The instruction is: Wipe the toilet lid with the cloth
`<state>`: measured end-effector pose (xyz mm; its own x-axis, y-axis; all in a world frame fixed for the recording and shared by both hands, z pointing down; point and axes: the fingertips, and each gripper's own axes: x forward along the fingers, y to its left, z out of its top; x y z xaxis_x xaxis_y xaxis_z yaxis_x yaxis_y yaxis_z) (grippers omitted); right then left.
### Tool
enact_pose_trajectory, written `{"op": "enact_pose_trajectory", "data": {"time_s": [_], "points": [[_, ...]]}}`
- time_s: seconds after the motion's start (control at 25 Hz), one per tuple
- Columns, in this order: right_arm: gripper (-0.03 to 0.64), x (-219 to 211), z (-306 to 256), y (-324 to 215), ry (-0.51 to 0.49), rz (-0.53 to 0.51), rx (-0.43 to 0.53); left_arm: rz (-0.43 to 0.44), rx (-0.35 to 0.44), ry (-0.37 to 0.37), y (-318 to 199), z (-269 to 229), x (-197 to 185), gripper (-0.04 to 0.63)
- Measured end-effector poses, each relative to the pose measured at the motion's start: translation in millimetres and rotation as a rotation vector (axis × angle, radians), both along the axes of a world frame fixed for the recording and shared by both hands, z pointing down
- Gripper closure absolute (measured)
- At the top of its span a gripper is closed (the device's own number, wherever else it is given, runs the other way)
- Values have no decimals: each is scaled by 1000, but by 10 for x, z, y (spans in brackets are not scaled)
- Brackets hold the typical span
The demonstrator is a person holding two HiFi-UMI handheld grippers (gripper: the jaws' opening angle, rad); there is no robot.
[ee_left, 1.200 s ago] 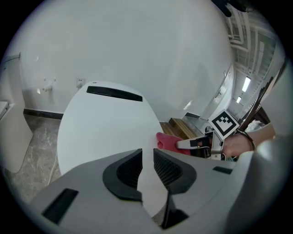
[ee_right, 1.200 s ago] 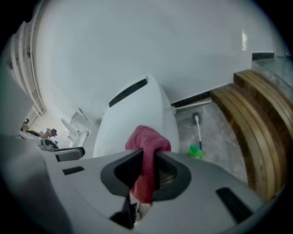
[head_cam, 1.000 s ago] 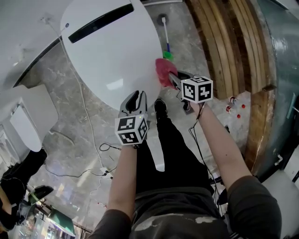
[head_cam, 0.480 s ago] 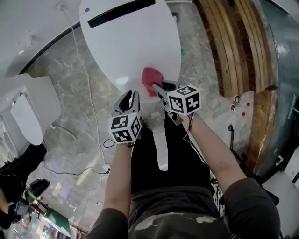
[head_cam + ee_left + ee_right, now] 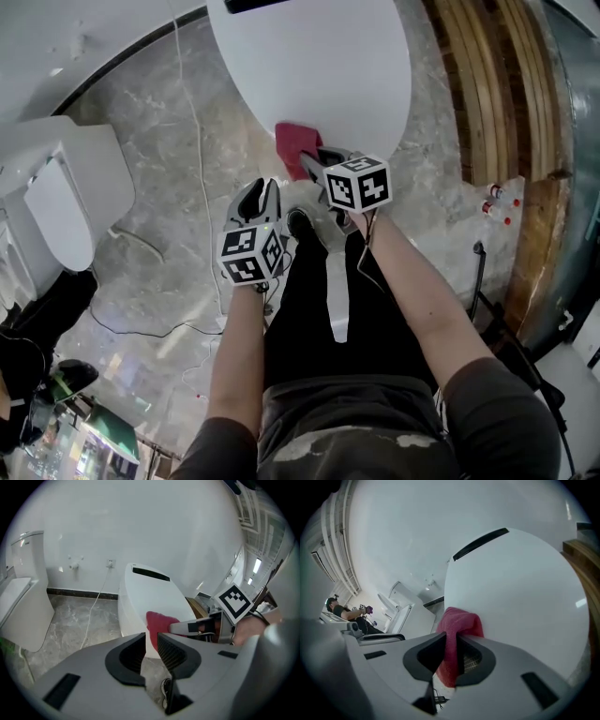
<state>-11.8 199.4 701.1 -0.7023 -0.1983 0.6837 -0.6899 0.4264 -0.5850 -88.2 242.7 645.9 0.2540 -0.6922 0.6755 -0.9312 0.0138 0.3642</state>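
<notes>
Cloth, red, clamped in the right tongs: both pads pressed on a hanging fold, the bunched top lying against the front rim of the toilet lid. From the head view, placed at the lid's 6 o'clock edge, part on the white surface, part over the rim. Left tongs just beside, at 8 o'clock of the right pair, off the lid; jaws a narrow slit apart with nothing between, only grey floor in the gap. Black shoe under both tools, on marbled floor. Lid shut, glossy white, oval, with a dark slot at its 12 o'clock end. White cable trailing across the floor at the lid's 9 o'clock. Second toilet farther off at 9 o'clock, well apart. Wooden slats at 3 o'clock; red-capped bottles near them at 4 o'clock. Far back in the right gripper view, a person at 9 o'clock.
</notes>
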Motion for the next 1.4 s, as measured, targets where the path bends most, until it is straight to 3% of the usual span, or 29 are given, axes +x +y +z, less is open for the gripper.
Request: {"op": "enact_pose_trajectory", "data": {"time_s": [0.32, 0.8, 1.08, 1.4], "points": [[566, 811, 151, 20, 66, 59, -27, 49, -13, 16, -37, 72, 420, 509], [566, 2425, 190, -619, 144, 206, -17, 78, 4, 4, -403, -142, 1435, 509], [566, 2683, -121, -908, 96, 199, 16, 58, 26, -7, -614, -418, 1766, 509], [566, 2777, -439, -886, 30, 239, 37, 115, 57, -27, -866, -664, 1889, 509]]}}
